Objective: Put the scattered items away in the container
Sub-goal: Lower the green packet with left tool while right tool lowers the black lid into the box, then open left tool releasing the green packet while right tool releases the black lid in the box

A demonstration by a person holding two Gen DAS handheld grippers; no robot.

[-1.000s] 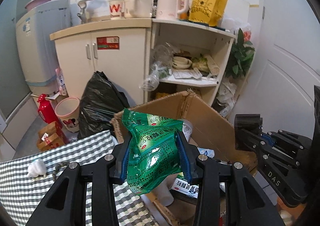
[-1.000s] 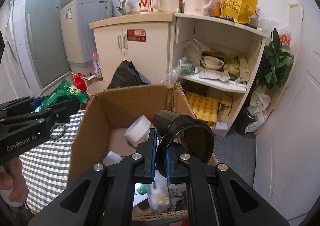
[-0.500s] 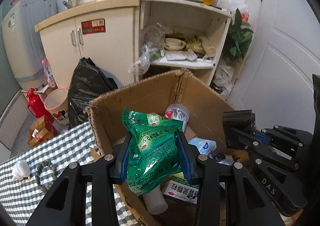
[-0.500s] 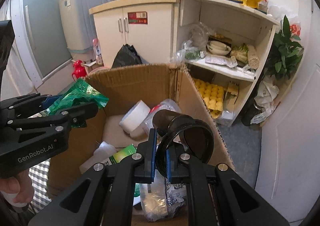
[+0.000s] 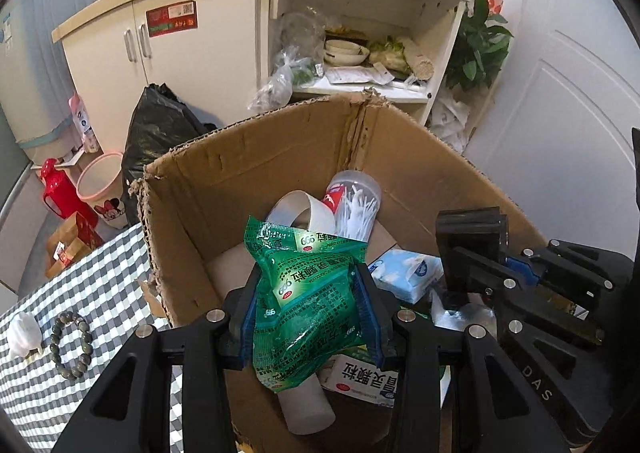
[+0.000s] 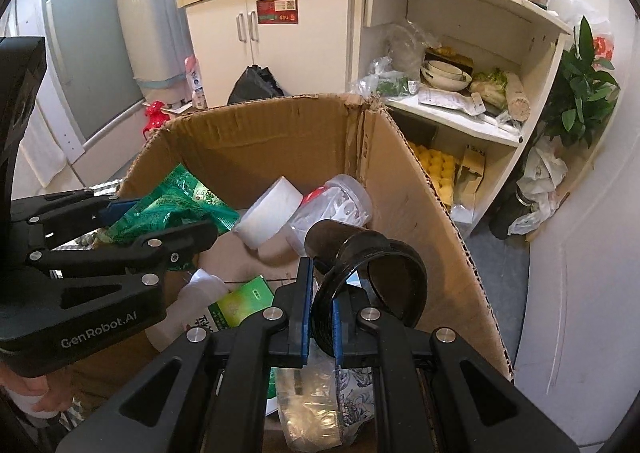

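The left gripper (image 5: 306,311) has its 2 jaws pressed against the sides of a green sachet pack (image 5: 308,293), which bulges between the blue pads and rises above them; the pack hangs over the open cardboard box (image 5: 256,161), inside its near-left wall, not touching the contents below; in the right wrist view the same gripper (image 6: 168,221) reaches in level from the left edge of the box, with part of a hand (image 6: 44,399) showing under its body; the right gripper (image 6: 320,313) has its jaws nearly together, pinching the rim of a dark round cup-like piece (image 6: 360,273), whose open mouth faces right and whose narrower end points toward the far wall of the box; this piece is held above the right half of the box, over a crumpled clear bag (image 6: 316,405); inside the box lie a white tape roll (image 6: 268,217), a clear tub of white picks (image 5: 354,203) against the far wall, a blue-white tissue pack (image 5: 408,273), a white and green medicine carton (image 5: 368,381) and a white bottle (image 6: 188,305); left of the box, on a checked tablecloth (image 5: 100,285), rest a bead bracelet (image 5: 72,345) and 1 small white lump (image 5: 22,333), well apart from the box.
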